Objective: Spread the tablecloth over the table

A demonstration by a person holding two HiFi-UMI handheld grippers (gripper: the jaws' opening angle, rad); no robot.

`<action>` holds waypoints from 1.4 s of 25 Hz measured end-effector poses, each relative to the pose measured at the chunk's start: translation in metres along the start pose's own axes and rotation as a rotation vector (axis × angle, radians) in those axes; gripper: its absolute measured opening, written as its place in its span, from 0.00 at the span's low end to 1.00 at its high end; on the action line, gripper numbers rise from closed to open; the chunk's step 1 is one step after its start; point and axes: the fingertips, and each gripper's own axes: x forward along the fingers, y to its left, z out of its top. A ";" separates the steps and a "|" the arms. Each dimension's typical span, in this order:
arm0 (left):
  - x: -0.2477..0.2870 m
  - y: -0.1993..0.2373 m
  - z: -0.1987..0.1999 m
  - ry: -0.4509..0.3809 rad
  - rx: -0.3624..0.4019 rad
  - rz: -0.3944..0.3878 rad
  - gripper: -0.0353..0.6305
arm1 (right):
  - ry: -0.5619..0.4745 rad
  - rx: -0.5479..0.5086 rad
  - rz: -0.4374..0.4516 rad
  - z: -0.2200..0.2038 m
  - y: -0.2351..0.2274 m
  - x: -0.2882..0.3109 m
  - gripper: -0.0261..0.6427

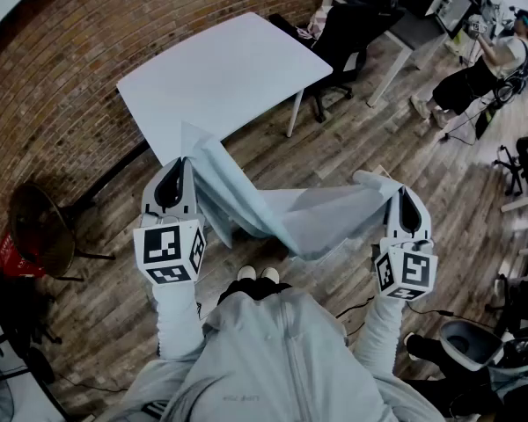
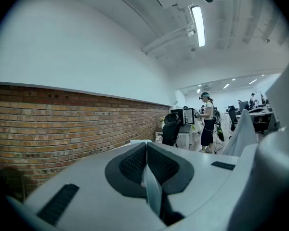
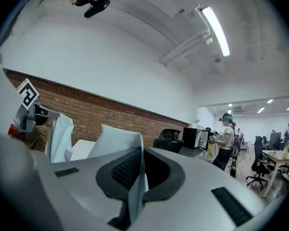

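A pale blue-grey tablecloth (image 1: 286,218) hangs slack between my two grippers, above the wooden floor. My left gripper (image 1: 181,163) is shut on one corner of it; a thin edge of the cloth (image 2: 151,189) shows pinched between its jaws. My right gripper (image 1: 392,193) is shut on the other corner, and the cloth (image 3: 120,143) sticks up past its jaws. The white table (image 1: 220,73) stands bare ahead of me, beyond the cloth, next to the brick wall. Both grippers are held about level, short of the table's near edge.
A black office chair (image 1: 348,29) stands at the table's far right, by another desk (image 1: 414,33). A person (image 1: 475,69) stands at the upper right. A dark round stool (image 1: 40,227) and a red crate (image 1: 13,258) sit at the left by the brick wall (image 1: 62,69).
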 end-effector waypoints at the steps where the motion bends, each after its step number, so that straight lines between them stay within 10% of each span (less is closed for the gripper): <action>1: -0.001 -0.001 -0.001 0.000 0.001 0.003 0.09 | -0.001 0.003 -0.001 -0.001 -0.002 -0.001 0.07; 16: 0.019 0.006 0.002 -0.015 -0.002 0.060 0.09 | -0.004 0.022 0.009 -0.010 -0.015 0.034 0.07; 35: 0.224 0.079 0.031 -0.013 -0.009 0.015 0.09 | 0.017 -0.027 -0.068 0.019 -0.018 0.233 0.07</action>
